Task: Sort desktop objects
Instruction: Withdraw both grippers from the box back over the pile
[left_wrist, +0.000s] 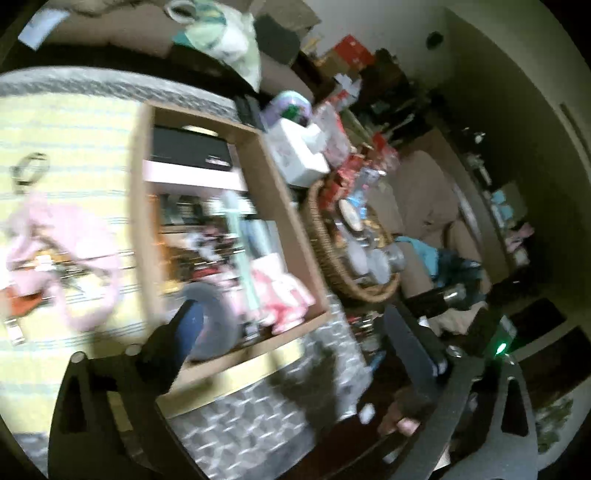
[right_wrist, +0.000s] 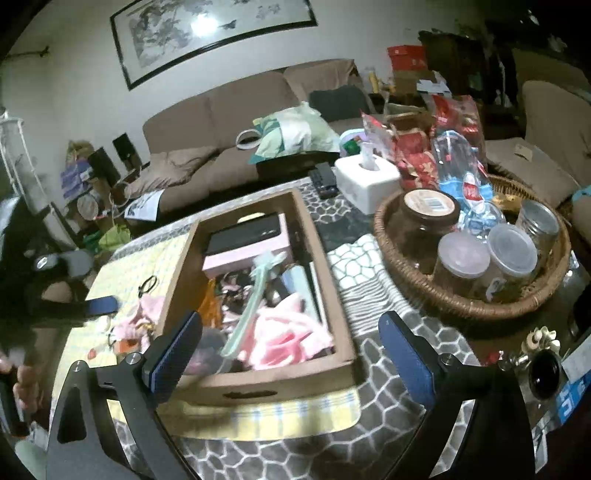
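Note:
An open cardboard box (right_wrist: 280, 380) stands on a yellow checked cloth (right_wrist: 295, 413). It holds a black case (right_wrist: 243, 230) on a pink box, a mint-green brush (right_wrist: 247, 310) and pink fabric (right_wrist: 288, 339). My right gripper (right_wrist: 291, 350) is open above the box's near end, nothing between its blue pads. My left gripper (left_wrist: 295, 332) is open too and empty, over the box's (left_wrist: 280, 206) near corner in a blurred, tilted view. On the cloth left of the box lie a pink soft item (right_wrist: 142, 314) and a metal ring (right_wrist: 147, 285). One of the left gripper's fingers (right_wrist: 101, 306) shows there.
A wicker basket (right_wrist: 436, 295) with jars and a water bottle sits right of the box. Behind it are a white tissue box (right_wrist: 365, 177), remotes (right_wrist: 325, 179) and red snack bags. Small trinkets (right_wrist: 543, 373) lie at the near right. A brown sofa (right_wrist: 221, 122) stands beyond the table.

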